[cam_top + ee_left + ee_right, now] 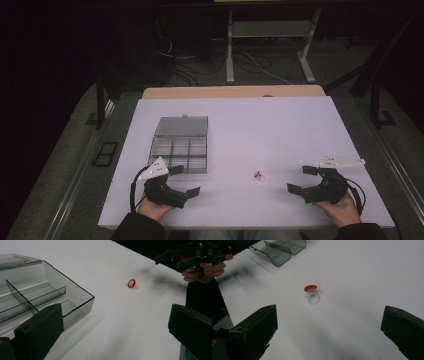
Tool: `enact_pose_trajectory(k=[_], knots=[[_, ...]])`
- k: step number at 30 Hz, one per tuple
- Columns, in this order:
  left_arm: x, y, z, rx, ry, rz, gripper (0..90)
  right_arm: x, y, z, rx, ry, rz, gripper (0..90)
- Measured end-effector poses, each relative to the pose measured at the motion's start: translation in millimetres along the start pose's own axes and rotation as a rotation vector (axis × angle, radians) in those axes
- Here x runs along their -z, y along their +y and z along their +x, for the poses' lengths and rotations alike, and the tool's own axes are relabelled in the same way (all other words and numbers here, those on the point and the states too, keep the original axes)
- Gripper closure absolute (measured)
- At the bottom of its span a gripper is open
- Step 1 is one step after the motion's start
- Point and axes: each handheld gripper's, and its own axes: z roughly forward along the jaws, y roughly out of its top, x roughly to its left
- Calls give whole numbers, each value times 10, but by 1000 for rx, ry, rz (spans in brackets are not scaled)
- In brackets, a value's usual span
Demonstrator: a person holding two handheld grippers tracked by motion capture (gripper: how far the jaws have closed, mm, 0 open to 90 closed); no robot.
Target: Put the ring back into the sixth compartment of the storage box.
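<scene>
A small ring (312, 293) is lying flat on the white table (280, 130), red top pointing far, band near. Left gripper (181, 181) and right gripper (302, 179) are resting with jaws wide, holding nothing. A dark floor is surrounding the table.

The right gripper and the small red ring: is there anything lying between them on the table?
No. In the right gripper view, bare white table lies between the open right gripper and the ring.

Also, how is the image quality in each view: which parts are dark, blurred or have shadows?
High view: the white board is evenly lit and the room behind is nearly black. Left gripper view: its own tongs are soft; smeared grey shadows lie past the ring. Right gripper view: the ring is sharp, and the clear box looks slightly soft.
</scene>
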Motion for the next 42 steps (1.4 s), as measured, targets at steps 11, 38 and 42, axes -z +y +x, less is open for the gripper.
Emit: enact_pose_trajectory(k=[11,38,42], knots=[[11,-12,2,5,4,-1,0,-11,18,25,28,0,37,8],[3,-21,-14,5,-2,3,0,-245,213,142,105,26,209,8],[4,-20,-15,3,-5,3,0,-295,268,178,130,32,235,8]])
